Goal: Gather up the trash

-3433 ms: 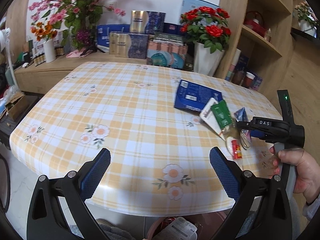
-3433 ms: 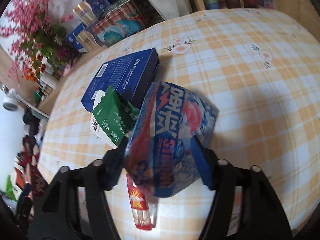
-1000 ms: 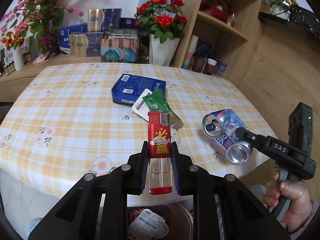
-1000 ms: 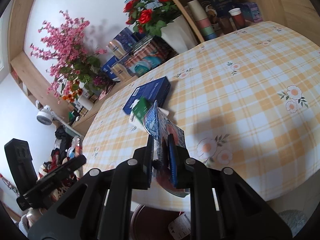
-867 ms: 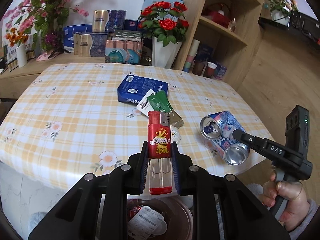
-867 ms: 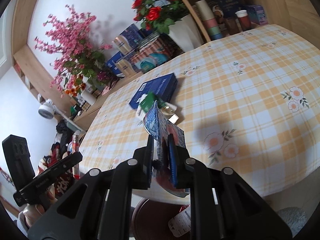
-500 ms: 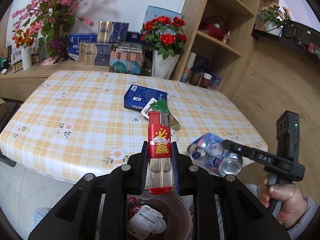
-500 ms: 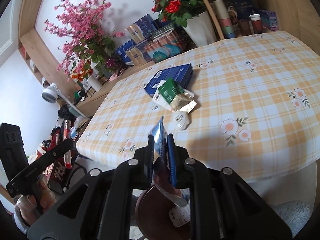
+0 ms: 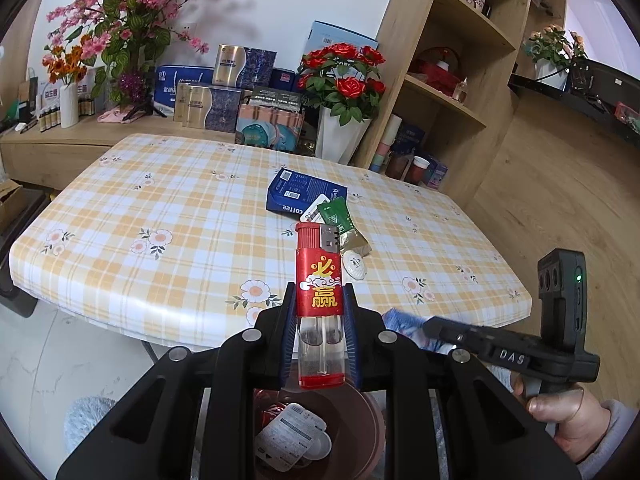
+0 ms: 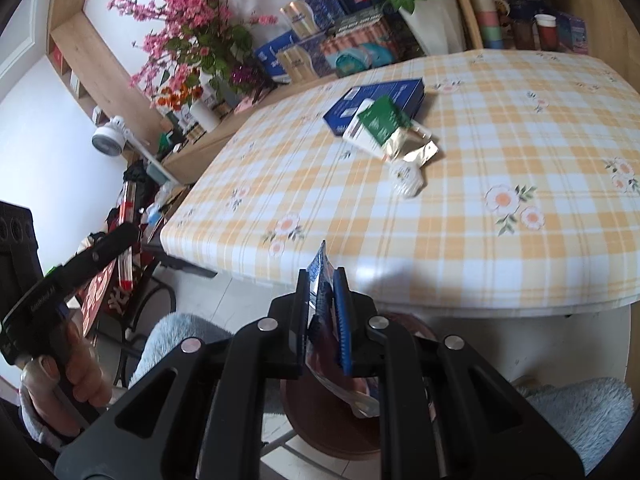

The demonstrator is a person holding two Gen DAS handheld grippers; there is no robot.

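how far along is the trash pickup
Done: packaging already lies in the brown bin. In hand: the left hand-held gripper clamps a red lighter and the right hand-held gripper a crushed can, both over the bin. Left on the table: blue box, green packet, white lid.

my two wrist cameras look down along their fingers from just off the table [image 9: 120,216] edge, sharing its checked top [image 10: 520,128].

Black left gripper [image 9: 320,332], blue-padded jaws, silver screws, grey sleeve [image 9: 612,436].
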